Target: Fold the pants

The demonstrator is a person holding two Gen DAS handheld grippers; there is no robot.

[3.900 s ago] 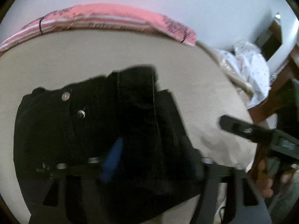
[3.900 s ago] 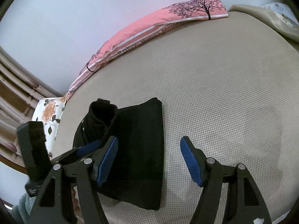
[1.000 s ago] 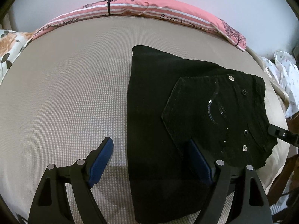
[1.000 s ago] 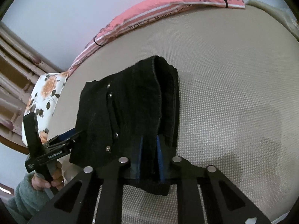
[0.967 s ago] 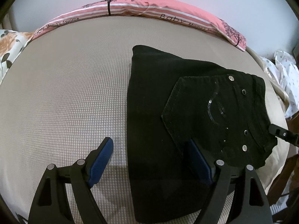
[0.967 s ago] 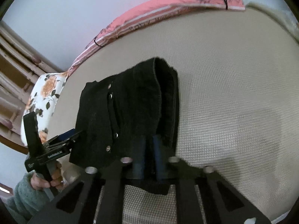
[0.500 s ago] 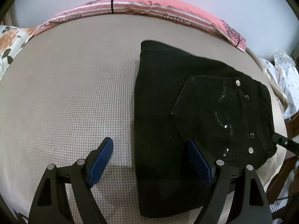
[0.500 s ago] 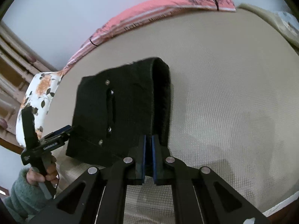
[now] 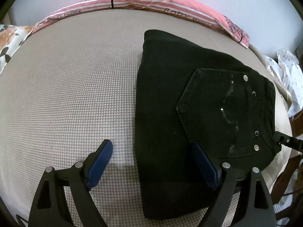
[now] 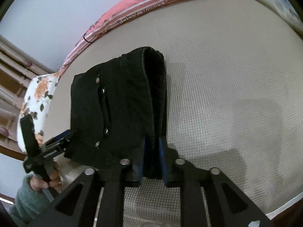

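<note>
- Black pants (image 9: pixel 189 98) lie folded into a compact stack on the beige textured mattress (image 9: pixel 66 94), toward its right side in the left wrist view; back pocket with rivets faces up.
- Left gripper (image 9: pixel 153 162): jaws spread wide and opening. One blue pad sits over bare mattress, the other over the near part of the pants. The stack's left edge runs between them, and neither pad presses on it.
- Right gripper (image 10: pixel 152 160): jaws opening, narrow gap, blue pads either side of the stack's thick folded edge. Cloth sits between them; contact looks loose.
- Right wrist view: the left gripper sits at the stack's other edge, held by a hand (image 10: pixel 45 179) in a grey-green sleeve (image 10: pixel 26 202).
- Pink striped pillow (image 9: pixel 142 1) along the mattress's far edge; floral pillow (image 10: pixel 37 102) at the left corner.
</note>
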